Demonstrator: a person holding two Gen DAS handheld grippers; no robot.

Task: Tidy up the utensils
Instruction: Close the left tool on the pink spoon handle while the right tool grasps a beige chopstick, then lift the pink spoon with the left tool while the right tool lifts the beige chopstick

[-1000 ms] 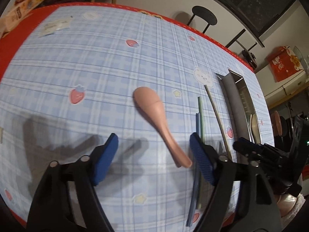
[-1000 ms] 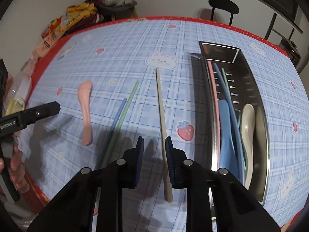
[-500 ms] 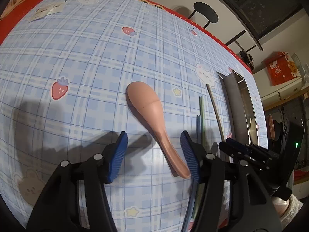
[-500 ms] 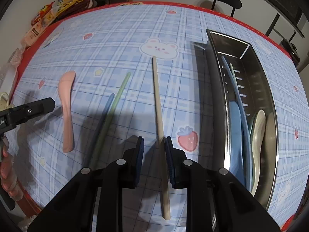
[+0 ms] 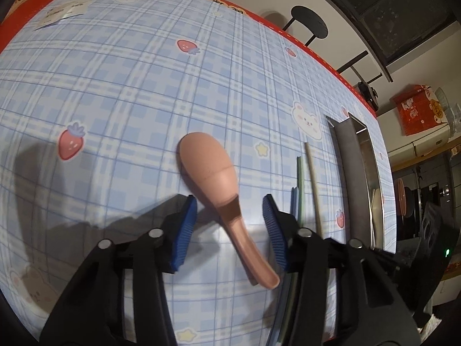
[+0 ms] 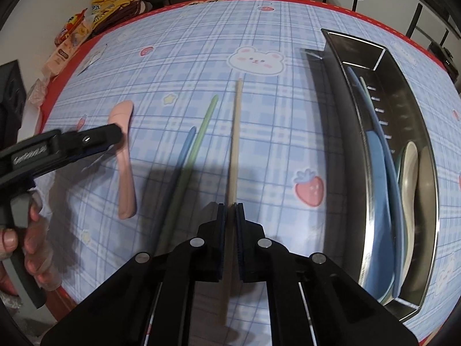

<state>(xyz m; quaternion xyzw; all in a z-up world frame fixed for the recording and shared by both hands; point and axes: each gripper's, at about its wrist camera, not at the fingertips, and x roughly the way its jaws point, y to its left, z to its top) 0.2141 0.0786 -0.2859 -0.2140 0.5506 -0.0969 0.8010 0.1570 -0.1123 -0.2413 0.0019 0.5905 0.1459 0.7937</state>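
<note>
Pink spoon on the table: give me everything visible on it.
The pink spoon is one piece of matte, plastic-looking material: an oval bowl, domed side up, narrowing to a rounded handle. It lies flat on the checked tablecloth, left of the loose chopsticks. The left tool straddles its handle and is closing, pads not yet touching, its shadow across the neck.

My right tool (image 6: 230, 206) hides the beige chopstick's (image 6: 236, 132) middle; my left tool (image 5: 229, 216) covers the blue chopstick's (image 5: 293, 201) near end.
</note>
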